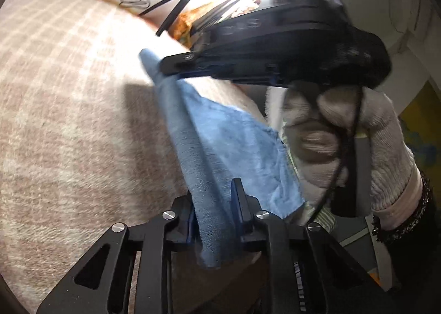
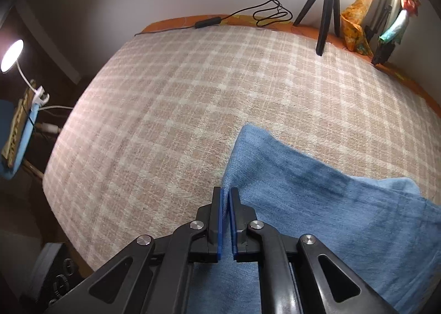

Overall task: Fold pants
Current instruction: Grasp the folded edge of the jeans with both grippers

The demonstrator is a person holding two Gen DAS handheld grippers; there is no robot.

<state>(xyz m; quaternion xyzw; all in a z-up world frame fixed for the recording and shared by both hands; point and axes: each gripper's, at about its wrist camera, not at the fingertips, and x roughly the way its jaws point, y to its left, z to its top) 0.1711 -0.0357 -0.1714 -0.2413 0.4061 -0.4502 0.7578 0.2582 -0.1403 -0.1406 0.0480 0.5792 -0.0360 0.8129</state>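
1. Holding the pants [image 2: 317,190] between both grippers, above the plaid-covered bed [image 2: 179,93]; both are clenched on denim.
2. Left hand-held gripper [image 1: 213,203]: fingers pinch a bunched ridge of cloth. From it the fabric runs toward 11 o'clock, up to the right hand-held gripper [image 1: 176,62], which bites the far corner in the left wrist view.
3. Right hand-held gripper [image 2: 226,203]: blue pads nearly touching, thin edge of denim between them. The bulk of the pants fans out toward 3–4 o'clock and rests on the bed.
4. Long axis = line between the two grips, taut-ish, with slack panel hanging right of it.
5. My read: next move lays this edge down; neither arm is clearly nearer, so both should travel together.
6. Gloved right hand [image 1: 344,143] is close to the cloth; snag risk.
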